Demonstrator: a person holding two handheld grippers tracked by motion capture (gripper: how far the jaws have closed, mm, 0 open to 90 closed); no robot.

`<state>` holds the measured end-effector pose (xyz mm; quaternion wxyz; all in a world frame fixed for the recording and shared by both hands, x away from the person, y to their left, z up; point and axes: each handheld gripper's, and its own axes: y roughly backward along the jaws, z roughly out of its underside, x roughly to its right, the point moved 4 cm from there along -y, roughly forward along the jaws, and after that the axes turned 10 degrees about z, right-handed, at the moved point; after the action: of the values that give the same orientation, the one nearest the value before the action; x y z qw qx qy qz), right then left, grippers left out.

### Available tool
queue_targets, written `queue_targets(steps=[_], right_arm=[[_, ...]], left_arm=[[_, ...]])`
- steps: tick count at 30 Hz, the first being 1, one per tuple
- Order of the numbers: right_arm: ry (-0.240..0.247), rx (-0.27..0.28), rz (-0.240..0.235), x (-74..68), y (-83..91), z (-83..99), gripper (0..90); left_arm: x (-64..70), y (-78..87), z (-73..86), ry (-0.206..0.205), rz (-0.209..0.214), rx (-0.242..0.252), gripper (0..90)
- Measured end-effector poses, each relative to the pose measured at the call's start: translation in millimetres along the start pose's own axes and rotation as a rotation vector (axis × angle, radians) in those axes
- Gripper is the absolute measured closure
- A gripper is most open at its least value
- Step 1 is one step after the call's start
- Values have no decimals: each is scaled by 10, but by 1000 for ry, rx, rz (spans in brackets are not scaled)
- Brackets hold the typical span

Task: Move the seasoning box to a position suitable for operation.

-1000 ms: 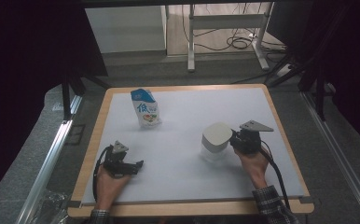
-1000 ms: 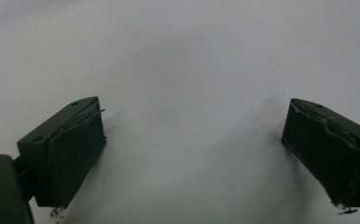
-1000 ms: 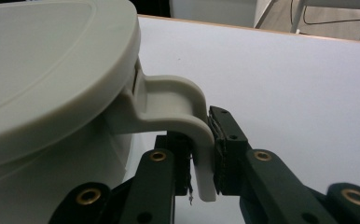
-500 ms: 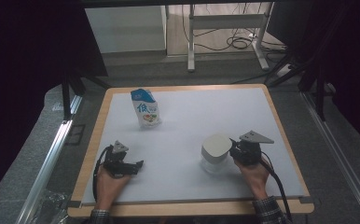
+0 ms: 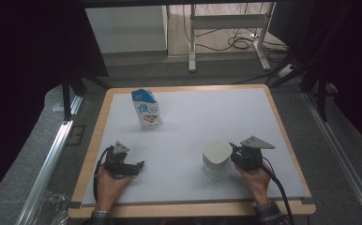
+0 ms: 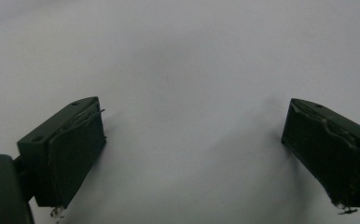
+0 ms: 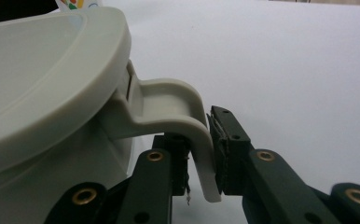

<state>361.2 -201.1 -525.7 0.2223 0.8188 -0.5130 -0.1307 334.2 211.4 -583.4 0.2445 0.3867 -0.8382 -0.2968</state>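
High view: the right gripper [image 5: 237, 157] holds a pale lidded container [image 5: 216, 158] by its side handle, near the front right of the white table [image 5: 245, 112]; the left gripper [image 5: 131, 167] rests idle at front left, well apart from a snack bag [image 5: 146, 108] standing farther back. Left gripper view: jaws wide, nothing between them. Right gripper view: jaws clamp the handle [image 7: 187, 121], a grip that probably suits carrying; the container's base is cut off, so contact with the table cannot be judged.
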Motion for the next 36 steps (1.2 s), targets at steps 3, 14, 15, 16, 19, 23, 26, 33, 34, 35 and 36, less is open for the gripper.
queue_targets(steps=[3,14,15,16,19,23,26,33,34,35,36], right_arm=[[-16,2,-5,13,-3,35,772],[-43,34,30,27,13,38,772],[-48,38,30,43,5,24,772],[-60,44,28,63,-8,6,773],[-84,57,33,107,-49,-32,773],[-75,60,59,135,-155,-80,772],[-74,61,67,139,-212,-97,773],[-68,56,89,164,-294,-99,772],[-71,53,84,174,-295,-94,769],[-74,50,79,179,-297,-93,767],[-70,47,75,183,-294,-93,765]], left_arm=[[-1,0,0,-1,-1,0,56],[0,0,0,-1,-1,0,56],[0,0,0,0,-1,0,56],[0,0,0,0,0,0,56],[-1,0,0,-1,-1,-1,56],[0,0,0,0,0,-1,56],[-1,0,0,-1,-1,-1,56],[0,0,0,0,0,0,56],[0,0,0,0,0,-1,56],[0,0,0,-1,0,-1,56],[0,0,0,0,0,-1,56]])
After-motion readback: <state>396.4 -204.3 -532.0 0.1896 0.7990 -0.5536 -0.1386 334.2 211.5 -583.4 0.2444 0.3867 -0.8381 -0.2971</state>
